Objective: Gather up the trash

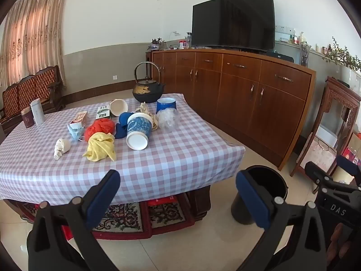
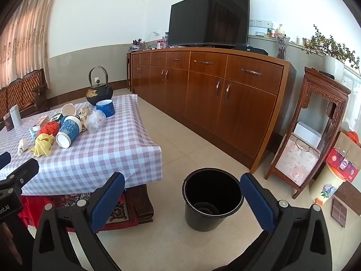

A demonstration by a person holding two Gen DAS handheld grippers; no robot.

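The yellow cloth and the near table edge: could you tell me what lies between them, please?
Nothing: in the left wrist view, only bare checked tablecloth runs from the yellow cloth to the near edge.

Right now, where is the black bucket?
The black bucket stands on the floor, right of the checked table, before the wooden sideboard.

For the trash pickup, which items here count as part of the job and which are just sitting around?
Job:
black bucket on the floor
crumpled white paper
clear plastic wrap
blue face mask
left claw and right claw, both open

Just lying about:
iron kettle
television
wooden sideboard
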